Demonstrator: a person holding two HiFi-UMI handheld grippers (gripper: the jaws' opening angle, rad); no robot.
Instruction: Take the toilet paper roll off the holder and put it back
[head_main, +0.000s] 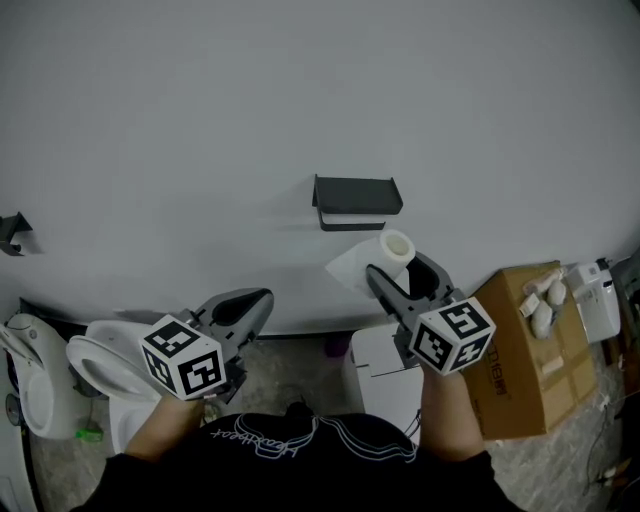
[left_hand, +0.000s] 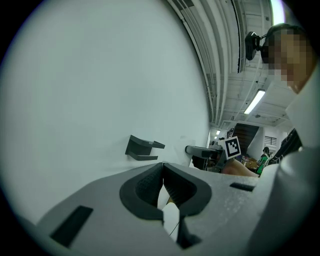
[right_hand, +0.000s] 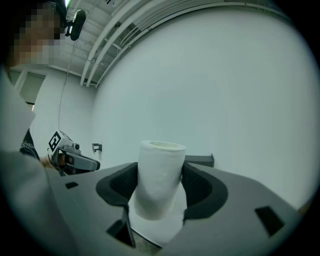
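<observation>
My right tongs (head_main: 397, 272) grasp the roll (head_main: 393, 250) by its sides, upright, with a loose sheet hanging from it. The roll is off the holder (head_main: 357, 197), just below it, near the wall (head_main: 200, 150). My left tongs (head_main: 264, 297) are clenched, empty, well apart to the left.

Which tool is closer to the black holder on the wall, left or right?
Right. The right tool, gripping the toilet paper roll, is just below the holder; the left tool sits lower and well to the left.
</observation>
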